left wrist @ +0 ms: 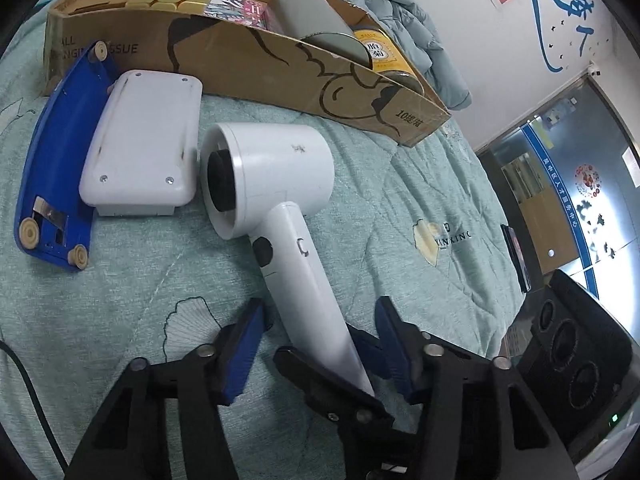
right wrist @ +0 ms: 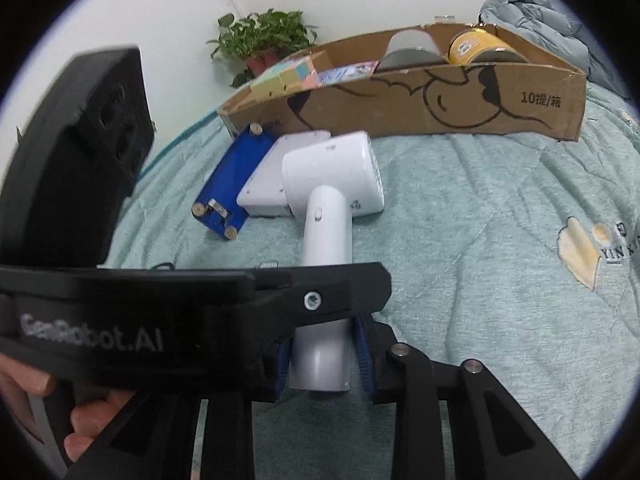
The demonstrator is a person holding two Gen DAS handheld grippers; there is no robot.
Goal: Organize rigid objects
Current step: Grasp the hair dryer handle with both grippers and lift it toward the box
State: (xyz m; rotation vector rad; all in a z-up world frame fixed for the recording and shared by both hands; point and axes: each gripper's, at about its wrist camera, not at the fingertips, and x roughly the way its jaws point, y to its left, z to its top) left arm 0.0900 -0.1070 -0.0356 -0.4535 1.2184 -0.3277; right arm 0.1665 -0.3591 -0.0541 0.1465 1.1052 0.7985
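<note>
Hair dryer (left wrist: 276, 184), a stiff, smooth, head-heavy plastic shell lying mid-quilt (left wrist: 400, 200) before the cardboard box (left wrist: 256, 60), is best taken at its handle, where the right gripper (right wrist: 324, 356) is clamped, while the left gripper (left wrist: 320, 340) straddles it with fingers spread.

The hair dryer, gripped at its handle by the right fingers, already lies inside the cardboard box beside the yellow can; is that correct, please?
Not quite. The hair dryer is gripped at its handle by the right gripper, but it lies on the green quilt in front of the cardboard box, not inside it beside the yellow can. The right wrist view shows this.
</note>
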